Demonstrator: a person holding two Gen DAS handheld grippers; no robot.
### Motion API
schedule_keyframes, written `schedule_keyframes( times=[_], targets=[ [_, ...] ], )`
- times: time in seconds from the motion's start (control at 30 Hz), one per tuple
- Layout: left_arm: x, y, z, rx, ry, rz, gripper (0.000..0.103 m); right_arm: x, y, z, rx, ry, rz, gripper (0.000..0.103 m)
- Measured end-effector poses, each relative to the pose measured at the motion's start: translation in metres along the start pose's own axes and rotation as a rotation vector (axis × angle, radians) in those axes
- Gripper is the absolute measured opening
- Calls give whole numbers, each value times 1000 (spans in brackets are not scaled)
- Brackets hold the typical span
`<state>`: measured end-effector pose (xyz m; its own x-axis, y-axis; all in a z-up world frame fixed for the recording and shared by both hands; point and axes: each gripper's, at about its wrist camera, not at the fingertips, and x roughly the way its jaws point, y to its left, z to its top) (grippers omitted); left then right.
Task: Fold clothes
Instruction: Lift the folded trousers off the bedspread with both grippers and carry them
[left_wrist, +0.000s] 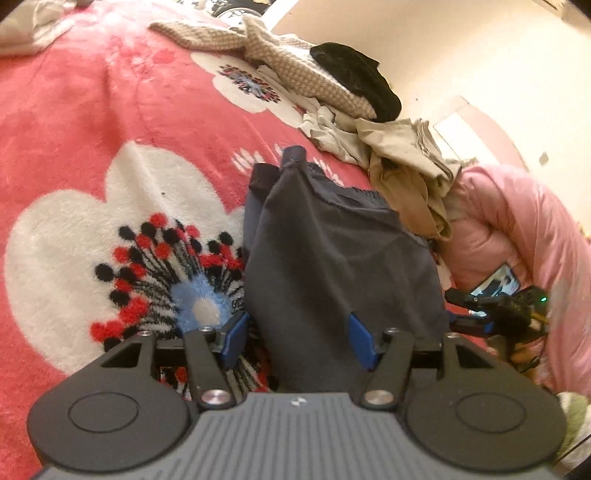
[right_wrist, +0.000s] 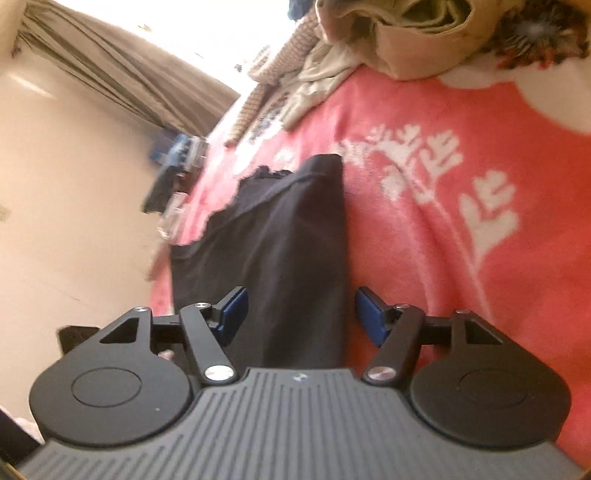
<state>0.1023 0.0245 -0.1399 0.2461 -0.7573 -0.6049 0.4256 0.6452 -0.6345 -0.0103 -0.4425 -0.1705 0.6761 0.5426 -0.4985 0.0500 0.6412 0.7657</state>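
A: Where is the garment (left_wrist: 332, 258) sitting right now?

B: It is lying on the pink blanket (left_wrist: 74, 129), bunched into a narrow, half-folded strip, running away from both claws. The unfolded pile (left_wrist: 332, 92) is waiting further back, by the wall.

A: Are the claws gripping it?

B: No. The left claw (left_wrist: 297, 341) is standing open, one pad at each side of the near end of the cloth, neither one pinching it. The right claw (right_wrist: 303, 319) is open as well, with the dark cloth passing between its pads and a gap showing at each.

A: Why are both hanging at that end?

B: I am guessing the fold is being laid down and let go, so the cloth is resting flat under its own weight. From the left view, the right claw is sitting just beside the garment's right edge, by a pink jacket (left_wrist: 517, 229).
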Motion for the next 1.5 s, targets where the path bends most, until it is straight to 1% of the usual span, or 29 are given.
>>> schedule_keyframes(
  times=[0.2, 0.27, 0.33, 0.43, 0.53, 0.63, 0.67, 0.73, 0.77, 0.8, 0.83, 0.9, 0.97, 1.03, 1.13, 1.37, 1.5],
  targets=[
    [18, 10, 13, -48, -9, -55, 60, 17, -16, 16, 73, 13, 137, 67],
    [26, 13, 20, -65, -9, -81, 60, 23, -18, 24, 80, 31, 178, 67],
    [34, 14, 27, -63, -4, -101, 60, 30, -15, 30, 70, 56, 202, 67],
    [47, 12, 36, -39, 4, -122, 60, 47, -7, 38, 19, 100, 232, 67],
    [58, 10, 43, -31, 5, -147, 60, 64, -6, 49, 27, 126, 286, 65],
    [69, 11, 48, -51, -1, -177, 56, 79, -3, 58, 21, 154, 322, 61],
    [72, 11, 49, -61, -3, -188, 54, 83, -2, 61, 20, 161, 331, 56],
    [77, 13, 50, -89, -3, -212, 42, 89, -3, 64, 40, 168, 347, 45],
    [80, 14, 50, -106, 0, -226, 39, 93, -3, 64, 44, 171, 346, 36],
    [82, 15, 50, -122, 0, -234, 33, 94, -4, 63, 49, 170, 349, 29],
    [84, 16, 49, -134, -3, -239, 26, 95, -4, 62, 54, 170, 352, 26],
    [85, 19, 47, -165, -7, -254, 21, 98, -1, 60, 55, 156, 358, 18],
    [83, 21, 45, -195, -12, -268, 17, 96, 1, 59, 57, 137, 366, 14],
    [80, 21, 44, -207, -18, -284, 13, 93, 3, 57, 59, 118, 374, 11],
    [74, 15, 46, -199, -31, -306, 11, 87, 8, 56, 57, 96, 387, 10],
    [55, -1, 48, -190, -70, -337, 10, 72, 23, 60, 41, 56, 420, 9],
    [40, -10, 58, -189, -103, -355, 9, 66, 37, 68, 23, 41, 450, 8]
  ],
)
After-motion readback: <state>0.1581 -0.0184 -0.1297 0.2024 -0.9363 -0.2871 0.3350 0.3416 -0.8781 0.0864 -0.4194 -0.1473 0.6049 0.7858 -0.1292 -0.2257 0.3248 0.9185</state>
